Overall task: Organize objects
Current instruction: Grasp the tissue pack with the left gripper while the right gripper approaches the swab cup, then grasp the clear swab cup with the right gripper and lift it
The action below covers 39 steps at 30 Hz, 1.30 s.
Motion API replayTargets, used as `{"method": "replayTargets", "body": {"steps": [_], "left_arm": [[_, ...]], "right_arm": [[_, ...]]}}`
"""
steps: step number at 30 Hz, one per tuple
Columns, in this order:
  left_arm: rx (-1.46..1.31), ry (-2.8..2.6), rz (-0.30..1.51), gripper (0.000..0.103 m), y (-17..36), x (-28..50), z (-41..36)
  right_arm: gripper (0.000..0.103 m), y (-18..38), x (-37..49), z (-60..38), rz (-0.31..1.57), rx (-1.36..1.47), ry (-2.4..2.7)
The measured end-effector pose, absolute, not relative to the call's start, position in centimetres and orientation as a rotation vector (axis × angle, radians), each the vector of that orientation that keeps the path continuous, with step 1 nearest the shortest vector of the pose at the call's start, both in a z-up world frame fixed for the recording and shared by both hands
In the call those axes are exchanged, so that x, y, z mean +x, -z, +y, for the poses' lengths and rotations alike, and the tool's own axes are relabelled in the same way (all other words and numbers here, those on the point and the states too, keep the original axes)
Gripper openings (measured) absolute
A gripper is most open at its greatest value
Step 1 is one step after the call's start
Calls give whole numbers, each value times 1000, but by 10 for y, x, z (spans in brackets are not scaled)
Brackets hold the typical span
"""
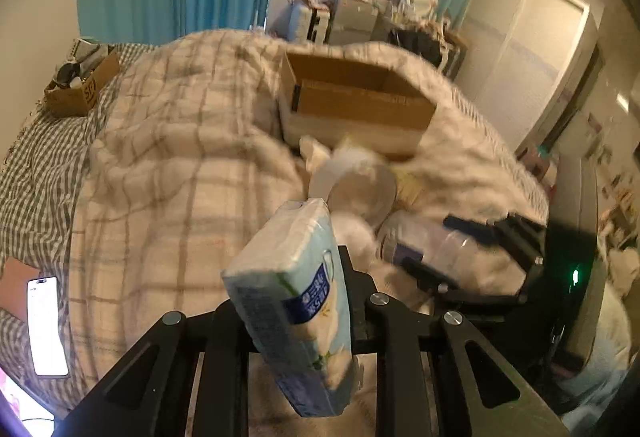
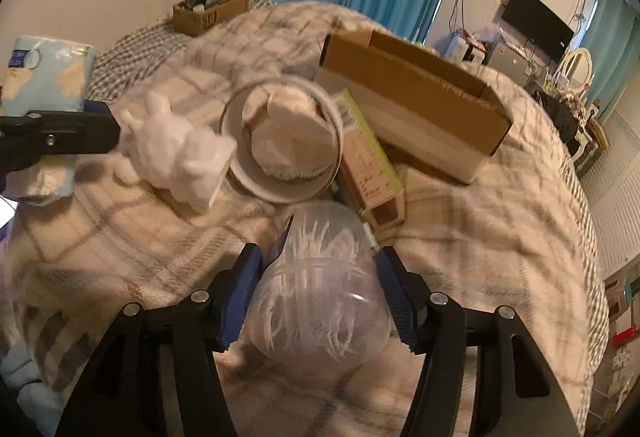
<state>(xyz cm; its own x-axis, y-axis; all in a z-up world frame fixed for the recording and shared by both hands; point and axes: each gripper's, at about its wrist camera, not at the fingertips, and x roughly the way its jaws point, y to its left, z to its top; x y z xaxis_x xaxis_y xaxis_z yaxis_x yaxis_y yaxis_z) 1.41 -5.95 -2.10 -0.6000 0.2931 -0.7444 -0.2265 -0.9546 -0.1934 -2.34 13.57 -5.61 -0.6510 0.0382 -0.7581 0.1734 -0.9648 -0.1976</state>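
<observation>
My left gripper is shut on a light-blue tissue pack and holds it above the plaid blanket; the pack also shows in the right wrist view. My right gripper stands with its blue pads on both sides of a clear plastic jar of cotton swabs, which lies on the bed; whether the pads press it I cannot tell. The jar and right gripper show in the left wrist view. An open cardboard box sits on the bed behind the objects.
A white rabbit figurine, a white bowl with a cloth in it and a green-edged carton lie in front of the box. A second cardboard box stands by the wall. A phone lies at the bed's left edge.
</observation>
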Motion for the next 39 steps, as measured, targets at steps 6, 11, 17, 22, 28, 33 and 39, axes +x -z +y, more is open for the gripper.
{"method": "replayTargets", "body": {"steps": [6,11,17,22,28,33,39], "left_arm": [[-1133,-2629,-109,21,-10,-6,-52],[-1109,-2673,-71,21,-30,-39,-36],[-1138,-2694,20,21,-26,-61,-15],[-1191,-2654,8,21,-2,-48,-18],[-1217,-2643,10,21,15,-25,-32],[-1225,-2636,-13,21,21,-21,-38],[-1210,-2644,7,21,10,-35,-34]], "right_arm": [[52,7,-25,143,403,1123,2805],[3,-36,-44,157,443,1056,2828],[33,-22,-56,174,265,1174,2712],[78,18,-44,168,211,1278,2664],[78,50,-51,156,192,1420,2614],[64,61,-60,151,239,1466,2625],[64,28,-58,159,213,1364,2639]]}}
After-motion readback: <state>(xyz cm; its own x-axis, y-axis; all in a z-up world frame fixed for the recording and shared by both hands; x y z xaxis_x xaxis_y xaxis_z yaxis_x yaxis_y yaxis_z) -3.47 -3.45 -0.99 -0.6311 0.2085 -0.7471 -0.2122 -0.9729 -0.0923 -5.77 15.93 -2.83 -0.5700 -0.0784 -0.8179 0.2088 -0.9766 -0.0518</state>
